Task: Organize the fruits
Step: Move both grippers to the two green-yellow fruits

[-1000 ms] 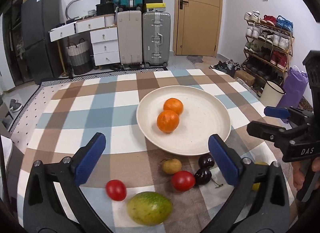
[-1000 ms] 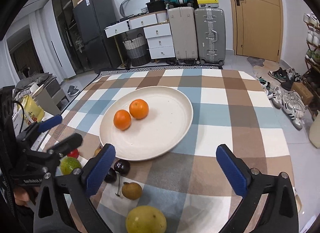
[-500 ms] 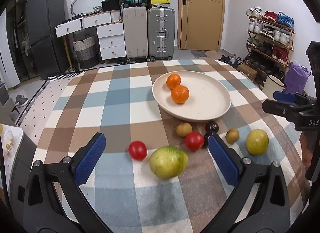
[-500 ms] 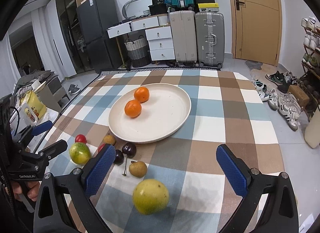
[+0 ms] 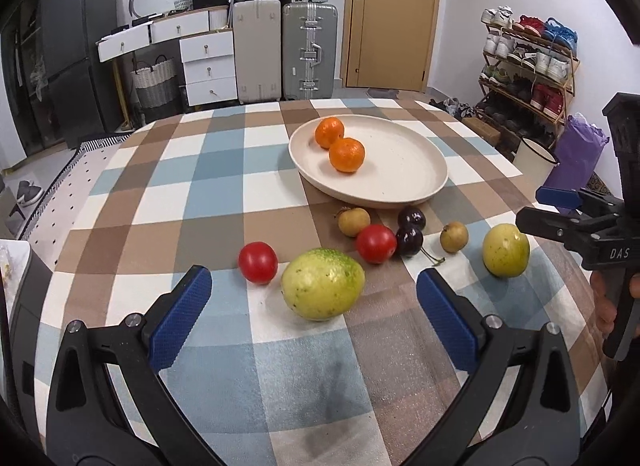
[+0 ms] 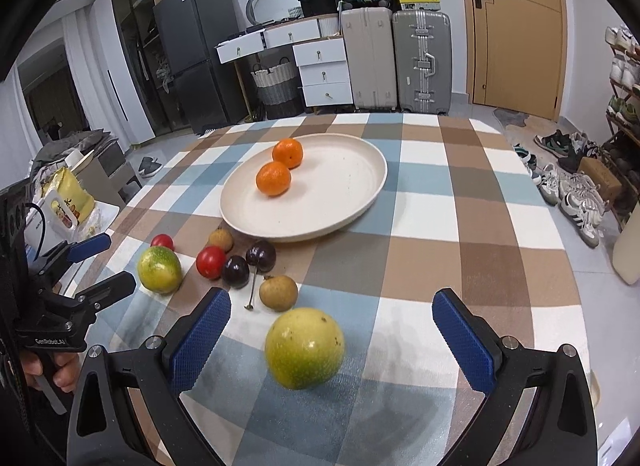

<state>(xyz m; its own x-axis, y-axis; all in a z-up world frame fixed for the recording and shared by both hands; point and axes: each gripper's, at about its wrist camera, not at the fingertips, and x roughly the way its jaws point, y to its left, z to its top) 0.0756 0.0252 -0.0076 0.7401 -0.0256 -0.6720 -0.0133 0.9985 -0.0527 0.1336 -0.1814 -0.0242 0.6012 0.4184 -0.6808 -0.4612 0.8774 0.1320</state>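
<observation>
A cream plate (image 5: 404, 169) (image 6: 340, 189) holds two oranges (image 5: 346, 154) (image 6: 273, 178). In front of it on the checked cloth lie a green-yellow fruit (image 5: 322, 289) (image 6: 159, 270), two red tomatoes (image 5: 258, 262) (image 5: 376, 243), two dark plums (image 5: 409, 240) (image 6: 261, 255), two small brown fruits (image 5: 353, 221) (image 6: 278, 292) and a round yellow fruit (image 5: 505, 250) (image 6: 305, 346). My left gripper (image 5: 312, 310) is open, just short of the green-yellow fruit. My right gripper (image 6: 330, 330) is open, with the yellow fruit between its fingers but untouched.
The round table (image 5: 168, 201) drops off at the front and sides. Suitcases (image 5: 308, 53), drawers and a door stand behind. A shoe rack (image 5: 528, 61) and purple bag are at the right. A snack bag (image 6: 68, 201) sits on a low table at the left.
Both grippers have pulled back from the plate toward the near edge and lowered. The loose fruits now lie ahead of the fingers. Both stay open.
</observation>
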